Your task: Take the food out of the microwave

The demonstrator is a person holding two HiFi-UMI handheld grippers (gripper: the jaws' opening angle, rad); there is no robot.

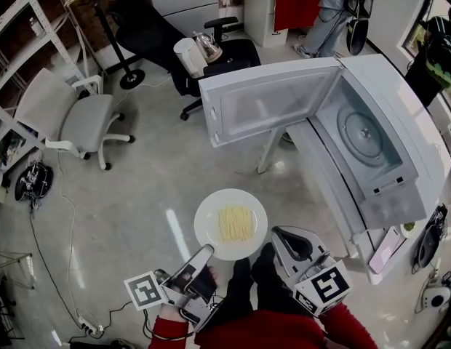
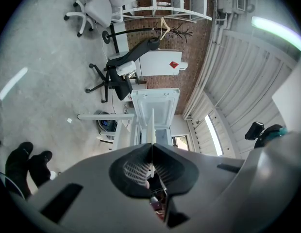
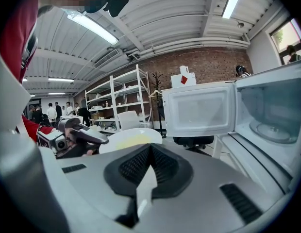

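One round white plate [image 1: 208, 214], thin rim pinched in the left tongs [image 1: 206, 253]; right tongs [image 1: 278, 235] pressed together, empty.

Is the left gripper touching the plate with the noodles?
Touching. The left gripper view shows the left gripper with its jaws shut on the thin rim of the plate, which is seen edge-on between them.

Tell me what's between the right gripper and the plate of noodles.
Nothing: the right gripper view shows the plate just beyond the right gripper, jaws shut, gap bare.
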